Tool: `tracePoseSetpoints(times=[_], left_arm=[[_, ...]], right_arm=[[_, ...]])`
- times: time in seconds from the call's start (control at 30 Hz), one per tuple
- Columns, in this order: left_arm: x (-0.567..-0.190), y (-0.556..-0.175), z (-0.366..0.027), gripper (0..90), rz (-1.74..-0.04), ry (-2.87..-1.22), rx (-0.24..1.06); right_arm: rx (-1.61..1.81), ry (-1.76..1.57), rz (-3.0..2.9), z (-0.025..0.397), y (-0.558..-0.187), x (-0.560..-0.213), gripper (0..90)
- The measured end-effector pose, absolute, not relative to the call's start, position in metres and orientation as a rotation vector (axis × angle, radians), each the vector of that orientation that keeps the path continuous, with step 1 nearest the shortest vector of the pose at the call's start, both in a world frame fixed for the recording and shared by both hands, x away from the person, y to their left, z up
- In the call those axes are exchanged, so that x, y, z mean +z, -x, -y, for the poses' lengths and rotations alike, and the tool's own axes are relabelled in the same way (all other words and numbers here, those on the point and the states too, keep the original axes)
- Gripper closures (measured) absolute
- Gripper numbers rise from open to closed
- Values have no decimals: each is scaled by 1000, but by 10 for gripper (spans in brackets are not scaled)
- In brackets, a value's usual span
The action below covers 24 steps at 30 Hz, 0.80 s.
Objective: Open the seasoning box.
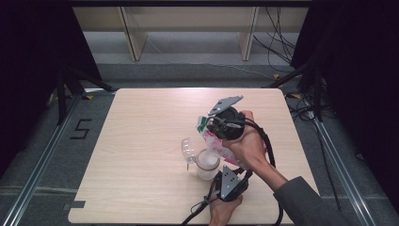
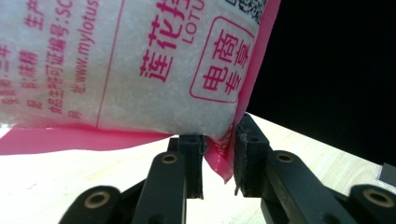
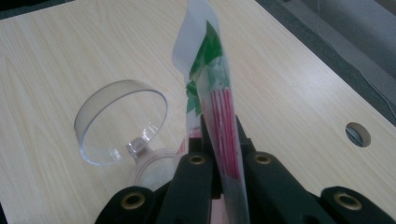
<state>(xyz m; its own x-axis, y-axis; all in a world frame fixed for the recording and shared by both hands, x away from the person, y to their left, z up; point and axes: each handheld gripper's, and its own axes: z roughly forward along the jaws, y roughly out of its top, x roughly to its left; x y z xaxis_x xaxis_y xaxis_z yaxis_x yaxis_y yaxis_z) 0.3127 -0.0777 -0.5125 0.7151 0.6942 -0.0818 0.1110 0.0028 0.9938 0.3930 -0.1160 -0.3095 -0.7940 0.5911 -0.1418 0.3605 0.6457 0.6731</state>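
A pink and white bag (image 1: 217,143) of white granules, printed with red characters, hangs tilted over a small clear jar (image 1: 207,165). The jar's hinged lid (image 1: 187,149) stands flipped open to its left. My right gripper (image 1: 214,128) is shut on the bag's upper edge (image 3: 223,116), where red stripes and a green print show. From below, my left gripper (image 1: 222,173) is shut on the bag's pink bottom corner (image 2: 220,156). The left gripper view looks up at the bag's grainy underside (image 2: 116,65). In the right gripper view the open lid (image 3: 121,122) and part of the jar's rim (image 3: 152,169) lie under the jaws.
The light wooden table (image 1: 141,122) has bare room to the left and at the back. A round cable hole (image 3: 358,134) sits near its right edge. Black cables (image 1: 270,155) trail from both grippers toward the front edge.
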Motion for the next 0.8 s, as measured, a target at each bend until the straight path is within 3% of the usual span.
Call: tracePoseSetpoints(times=[0.8], left_arm=[[-510,-309,84,758,-680,-1460,460]], right_arm=[[838,-738,-2538,103,-391,-315,900]])
